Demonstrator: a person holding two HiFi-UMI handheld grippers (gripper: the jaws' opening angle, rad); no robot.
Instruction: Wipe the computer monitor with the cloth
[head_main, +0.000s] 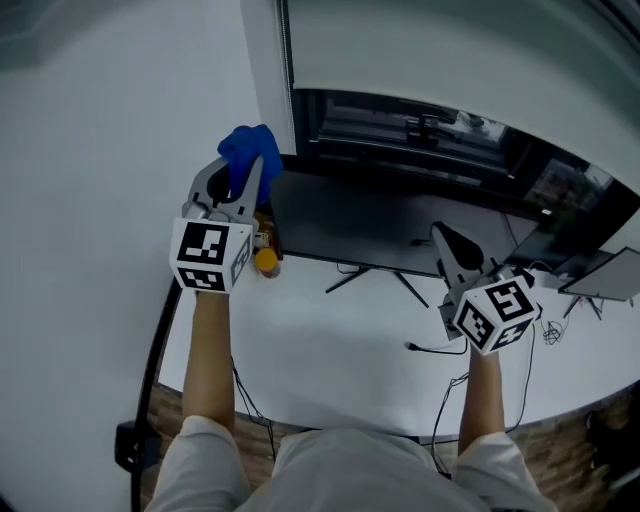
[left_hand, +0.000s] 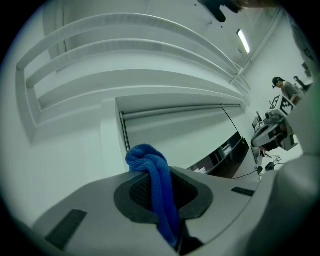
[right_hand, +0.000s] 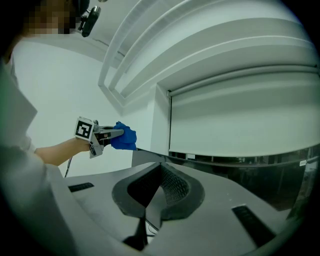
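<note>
While pinched in left hand-held gripper (head_main: 238, 182) | cloth (left_hand: 152, 167): blue, bunched, ribbed

The monitor (head_main: 380, 225) stands on the desk (head_main: 330, 350). Your cloth (head_main: 248, 152) is at its left end, your right gripper (head_main: 446, 240) before it.

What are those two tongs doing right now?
Left tongs: closed on the blue cloth.
Right tongs: closed, holding nothing.
</note>
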